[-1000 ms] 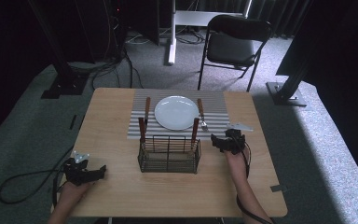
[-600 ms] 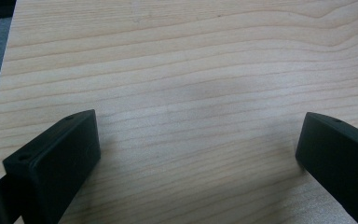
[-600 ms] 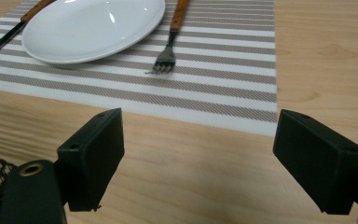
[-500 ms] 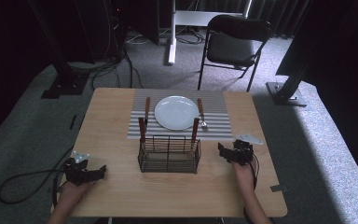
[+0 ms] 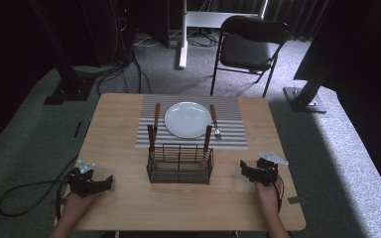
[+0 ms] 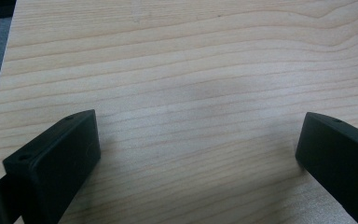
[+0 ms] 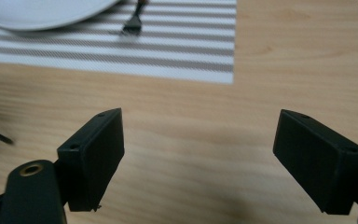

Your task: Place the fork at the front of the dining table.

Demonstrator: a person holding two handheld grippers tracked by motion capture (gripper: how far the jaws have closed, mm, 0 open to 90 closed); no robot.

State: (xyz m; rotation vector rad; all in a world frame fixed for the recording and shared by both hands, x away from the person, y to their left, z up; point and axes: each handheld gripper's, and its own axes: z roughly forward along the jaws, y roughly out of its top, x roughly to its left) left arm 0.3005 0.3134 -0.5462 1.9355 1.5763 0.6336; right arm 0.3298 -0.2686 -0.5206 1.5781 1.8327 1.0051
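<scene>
Wooden table [image 5: 129,124], seen from the high view, is carrying every item of the setting. A striped placemat [image 5: 233,134] is lying across its far half, and a round white plate [image 5: 188,119] is sitting at the centre of that mat. A black wire basket [image 5: 180,163] is standing just in front of the mat's near edge, roughly midway between the two grippers, with two wooden-handled utensils leaning up from its far corners; what kind they are is too small to tell. On the mat, a wooden-handled knife [image 5: 156,115] is lying just left of the plate, and a fork [image 5: 214,121] is lying just right of it.

The left gripper [image 5: 110,179] is resting low at the table's near left corner, held by a hand [image 5: 74,210], well apart from the basket. Its own view is showing its jaws spread wide over bare wood, gripping nothing [image 6: 198,154].

The right gripper [image 5: 242,168] is sitting near the basket's right side without touching it, held by the other hand [image 5: 267,193]. Its jaws are likewise standing wide apart and empty [image 7: 198,158], pointing toward the mat's edge, the fork tines and the plate rim.
</scene>
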